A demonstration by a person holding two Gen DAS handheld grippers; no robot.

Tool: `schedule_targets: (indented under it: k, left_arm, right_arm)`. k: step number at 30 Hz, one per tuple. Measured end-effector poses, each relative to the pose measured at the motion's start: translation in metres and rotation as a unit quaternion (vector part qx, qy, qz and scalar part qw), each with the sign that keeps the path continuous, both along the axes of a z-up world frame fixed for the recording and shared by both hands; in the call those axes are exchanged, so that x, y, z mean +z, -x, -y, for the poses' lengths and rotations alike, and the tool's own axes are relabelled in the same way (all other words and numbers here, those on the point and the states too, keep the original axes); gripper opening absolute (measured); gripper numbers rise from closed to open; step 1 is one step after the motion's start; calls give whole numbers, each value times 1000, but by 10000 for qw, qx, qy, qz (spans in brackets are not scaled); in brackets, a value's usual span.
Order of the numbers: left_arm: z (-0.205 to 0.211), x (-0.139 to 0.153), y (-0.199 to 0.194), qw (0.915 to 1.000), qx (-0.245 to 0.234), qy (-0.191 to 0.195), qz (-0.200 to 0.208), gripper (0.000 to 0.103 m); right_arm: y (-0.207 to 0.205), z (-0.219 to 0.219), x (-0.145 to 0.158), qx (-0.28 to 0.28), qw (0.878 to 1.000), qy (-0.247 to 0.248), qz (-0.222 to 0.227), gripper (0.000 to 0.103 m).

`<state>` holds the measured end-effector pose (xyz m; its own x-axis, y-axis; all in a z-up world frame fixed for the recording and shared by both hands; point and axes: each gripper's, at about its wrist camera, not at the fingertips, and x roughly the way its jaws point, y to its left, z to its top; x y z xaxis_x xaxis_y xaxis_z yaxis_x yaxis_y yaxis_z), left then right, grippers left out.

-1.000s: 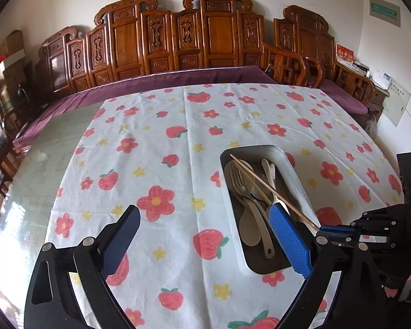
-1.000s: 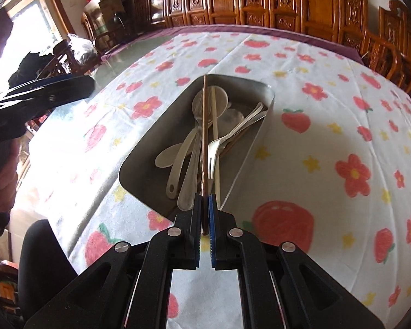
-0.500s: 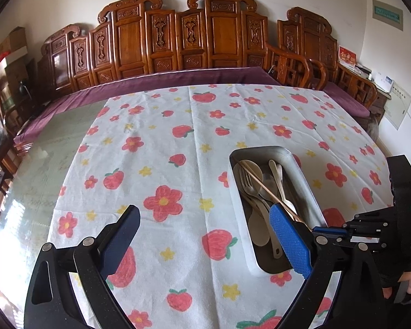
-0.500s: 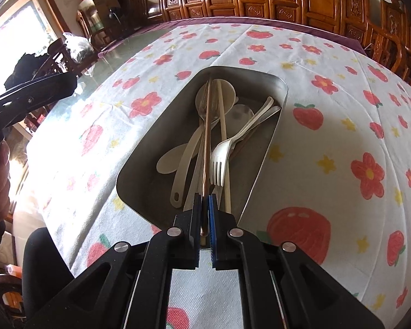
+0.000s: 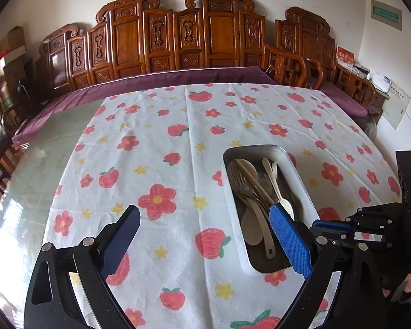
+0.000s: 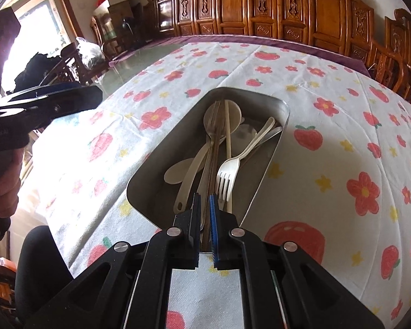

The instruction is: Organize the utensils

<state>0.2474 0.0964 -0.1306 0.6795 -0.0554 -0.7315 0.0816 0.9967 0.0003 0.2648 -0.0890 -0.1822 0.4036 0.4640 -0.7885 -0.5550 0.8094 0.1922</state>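
1. While the brown chopstick (image 6: pixel 216 148) lay lengthwise in the metal tray (image 6: pixel 150 161) among a white fork (image 6: pixel 227 170), a pale chopstick (image 6: pixel 228 131) and spoons (image 6: pixel 189 164), its near end sat between the right gripper (image 6: pixel 204 211) pads, which stood nearly shut around it; contact was unclear.
2. Beyond the tray's rim, the flowered tablecloth (image 5: pixel 156 142) lay bare on every side.
3. Left of the tray, the left gripper (image 5: pixel 205 235) hung wide open, holding nothing.

Home dining rm, carved wooden chairs (image 5: pixel 222 35), floral tablecloth (image 5: pixel 178 150)
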Motion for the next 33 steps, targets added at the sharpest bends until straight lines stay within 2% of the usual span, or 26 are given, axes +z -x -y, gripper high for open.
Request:
schedule_targets:
  k: [8,9,11,13,18,20,23,27,33]
  left_arm:
    - [21,10,15,9999,-49,38,110,92]
    - [23,12,17,9999,-59,26,126,92]
    - [29,16,23,9998,-70,19,176,92]
    - [37,20,30,9997,-92,44,215,95]
    - [57,29,49,9996,-104,17,279,95]
    - [64,31,56,9996,-92,35,272,95]
    - [71,35,66,9995,-90,43,304,95]
    - [82,44,85,9992,-52,100,390,95]
    - [95,65,112,9980,6,135,613,95]
  right_arm:
    - [21,28,31,-360,9974,-35,625,11]
    - [23,32,35,-420,9968,-46,677,14]
    - [30,43,43,-576,9951,-97,797,27]
    - [36,54,51,-705,9934,-146,896,33]
    - [51,77,64,-979,9893,-183,1062,53]
    - [59,87,71,-1131,9868,-157,1152,72]
    - [71,101,79,-1354,9820,-91,1315,90]
    - [87,117,90,-1629,9763,-34,1424,100]
    - [112,138,108,-1870,9700,-62,1551,100]
